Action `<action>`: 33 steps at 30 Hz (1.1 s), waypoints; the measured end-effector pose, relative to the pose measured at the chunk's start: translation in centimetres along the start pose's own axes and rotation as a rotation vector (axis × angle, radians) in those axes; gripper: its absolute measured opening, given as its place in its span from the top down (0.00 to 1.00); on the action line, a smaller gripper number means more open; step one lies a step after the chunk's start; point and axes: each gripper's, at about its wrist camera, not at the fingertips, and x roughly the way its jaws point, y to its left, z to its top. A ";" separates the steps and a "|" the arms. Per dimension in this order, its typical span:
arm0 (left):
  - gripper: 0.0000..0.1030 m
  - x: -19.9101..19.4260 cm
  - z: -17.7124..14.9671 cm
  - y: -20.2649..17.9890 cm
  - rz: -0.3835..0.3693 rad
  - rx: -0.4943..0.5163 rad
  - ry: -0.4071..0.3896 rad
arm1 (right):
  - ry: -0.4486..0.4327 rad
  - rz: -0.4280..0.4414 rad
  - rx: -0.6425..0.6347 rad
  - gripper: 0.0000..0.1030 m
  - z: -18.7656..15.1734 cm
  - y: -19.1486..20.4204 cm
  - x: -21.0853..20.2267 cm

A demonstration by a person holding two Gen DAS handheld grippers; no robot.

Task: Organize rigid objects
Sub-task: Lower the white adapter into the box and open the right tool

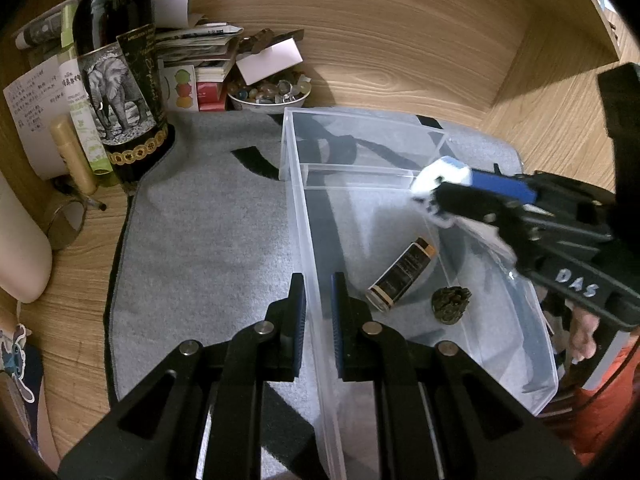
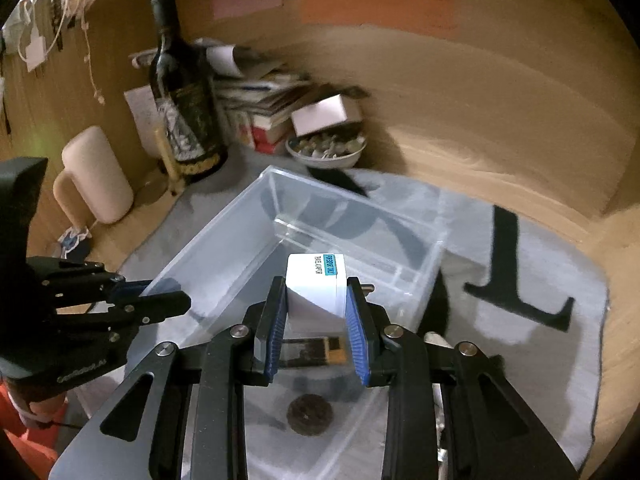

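A clear plastic bin (image 1: 304, 216) (image 2: 224, 232) stands on a grey mat. My left gripper (image 1: 319, 300) is shut on the bin's left wall, one finger on each side; it also shows in the right wrist view (image 2: 160, 300). My right gripper (image 2: 316, 300) is shut on a white travel adapter (image 2: 316, 280) and holds it above the bin; it shows in the left wrist view (image 1: 432, 196) with the adapter (image 1: 440, 176). Inside the bin lie a dark cylindrical battery (image 1: 400, 276) and a small dark lump (image 1: 450, 304) (image 2: 310, 414).
A wine bottle (image 1: 116, 80) (image 2: 184, 92), a stack of papers (image 1: 200, 52) and a bowl of stones (image 1: 268, 92) (image 2: 326, 146) crowd the back left corner. A cream cylinder (image 2: 96, 176) stands left. A wooden wall (image 1: 400, 40) runs behind.
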 end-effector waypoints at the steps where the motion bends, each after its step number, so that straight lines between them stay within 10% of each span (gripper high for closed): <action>1: 0.90 0.0 0.0 0.0 -0.001 0.000 0.000 | 0.012 0.005 -0.003 0.75 0.0 0.1 0.3; 12: 0.90 0.0 0.1 -0.1 0.001 0.002 0.000 | 0.056 0.048 -0.009 0.68 0.0 0.9 0.7; 33: 0.90 -0.1 0.1 0.0 0.002 0.003 0.000 | -0.066 -0.220 0.182 0.50 -3.9 -6.3 -8.3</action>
